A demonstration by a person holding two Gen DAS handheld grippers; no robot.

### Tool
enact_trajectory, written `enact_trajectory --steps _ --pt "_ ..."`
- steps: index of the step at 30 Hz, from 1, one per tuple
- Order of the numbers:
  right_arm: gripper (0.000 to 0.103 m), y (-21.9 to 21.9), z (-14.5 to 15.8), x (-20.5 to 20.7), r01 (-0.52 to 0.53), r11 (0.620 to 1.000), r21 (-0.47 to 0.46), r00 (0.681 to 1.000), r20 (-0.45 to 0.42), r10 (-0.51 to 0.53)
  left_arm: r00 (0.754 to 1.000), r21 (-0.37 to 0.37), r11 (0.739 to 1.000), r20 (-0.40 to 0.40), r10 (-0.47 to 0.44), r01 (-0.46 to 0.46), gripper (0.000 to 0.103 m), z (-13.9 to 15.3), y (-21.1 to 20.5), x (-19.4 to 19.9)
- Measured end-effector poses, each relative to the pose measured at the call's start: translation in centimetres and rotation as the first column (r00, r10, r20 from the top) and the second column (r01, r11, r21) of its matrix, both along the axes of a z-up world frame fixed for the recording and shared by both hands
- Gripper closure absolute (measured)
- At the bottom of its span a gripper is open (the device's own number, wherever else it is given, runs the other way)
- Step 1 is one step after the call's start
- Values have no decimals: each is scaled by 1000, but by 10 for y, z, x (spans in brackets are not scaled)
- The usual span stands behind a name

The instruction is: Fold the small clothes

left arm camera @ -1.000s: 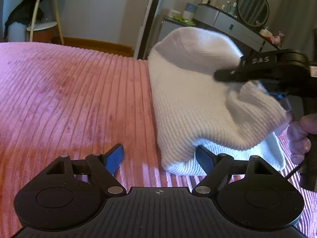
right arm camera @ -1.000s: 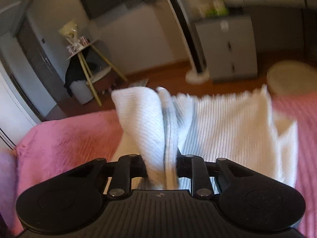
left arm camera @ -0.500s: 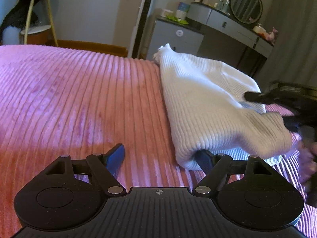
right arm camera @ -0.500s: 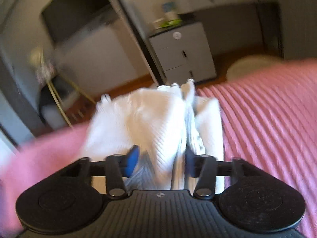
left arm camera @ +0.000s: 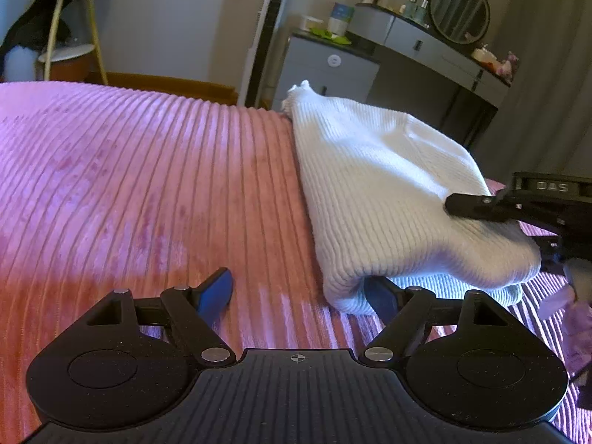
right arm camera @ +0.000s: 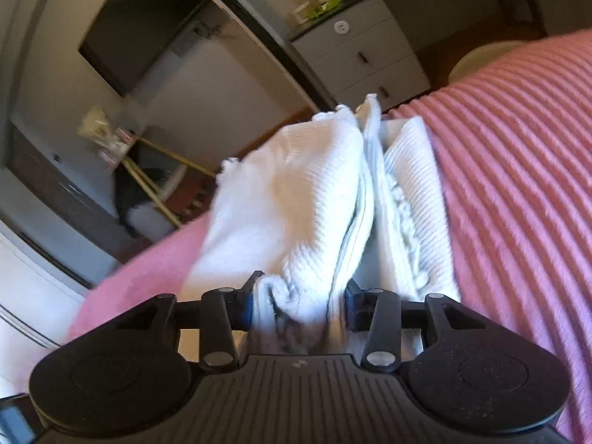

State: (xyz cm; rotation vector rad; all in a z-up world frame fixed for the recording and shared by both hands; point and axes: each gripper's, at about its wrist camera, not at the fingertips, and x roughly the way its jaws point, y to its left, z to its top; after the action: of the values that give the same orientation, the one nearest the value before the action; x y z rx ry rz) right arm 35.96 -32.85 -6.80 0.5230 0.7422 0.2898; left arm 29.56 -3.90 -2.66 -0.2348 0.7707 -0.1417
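A white ribbed knit garment lies folded over on the pink ribbed bedspread. My left gripper is open low over the bed; its right finger sits under the garment's near fold, its left finger lies on bare bedspread. My right gripper has its jaws part open with bunched layers of the white garment between them. In the left wrist view the right gripper rests on the garment's right side.
Beyond the bed's far edge stand a grey dresser with a round mirror, a tall black-and-white stand and a small round side table. A wall TV hangs above.
The raised part of the garment came down and now lies flat over the lower layer. My right gripper lowered with it and its jaws widened. The left gripper stayed in place.
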Motion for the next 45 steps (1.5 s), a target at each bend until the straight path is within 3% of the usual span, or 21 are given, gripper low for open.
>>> enact_trajectory --steps 2,4,8,10,13,17,20,23,25,28,30,35,42,45 --pt "73 8 8 -2 9 991 -136 999 45 -3 1000 8 1000 2 0 0 19 -1 -1 0" --pt "75 20 25 -13 42 960 -277 987 162 3 1000 1 1000 5 0 0 21 0 0 0" --pt "76 32 37 -33 144 892 -429 949 316 -1 1000 -39 999 7 -11 11 21 2 3 0" --pt "76 32 29 -33 172 857 -486 947 321 -8 1000 -32 999 10 -22 22 21 3 -1 0" --pt "75 27 -3 -19 131 820 -557 972 234 4 999 -15 999 2 -39 39 19 1 -4 0" --pt "56 16 4 -20 158 848 -505 974 220 -51 999 -22 999 -14 -42 41 19 2 -2 1" --pt "56 14 23 -35 215 853 -475 956 282 -84 999 -85 996 -41 -5 2 25 19 8 2" --pt "56 13 42 -64 284 870 -404 924 356 -137 1000 -123 992 1 -17 17 24 44 14 -2" --pt "59 19 45 -74 267 894 -359 919 374 -125 997 -145 989 72 -17 28 20 58 15 -8" --pt "72 36 37 -75 184 910 -372 932 359 -41 991 -175 985 136 20 4 17 58 14 -11" --pt "79 44 27 -72 152 906 -395 942 335 -11 991 -160 987 128 42 -21 18 46 11 -8" --pt "87 43 0 -66 165 891 -422 969 236 -68 997 -79 997 64 31 -25 25 18 1 4" --pt "91 42 -20 -67 174 887 -427 966 249 -69 1000 -94 995 6 16 -15 23 0 8 14" --pt "93 36 -28 -66 171 901 -399 962 263 -66 1000 -63 998 1 10 -10 22 -3 4 13"
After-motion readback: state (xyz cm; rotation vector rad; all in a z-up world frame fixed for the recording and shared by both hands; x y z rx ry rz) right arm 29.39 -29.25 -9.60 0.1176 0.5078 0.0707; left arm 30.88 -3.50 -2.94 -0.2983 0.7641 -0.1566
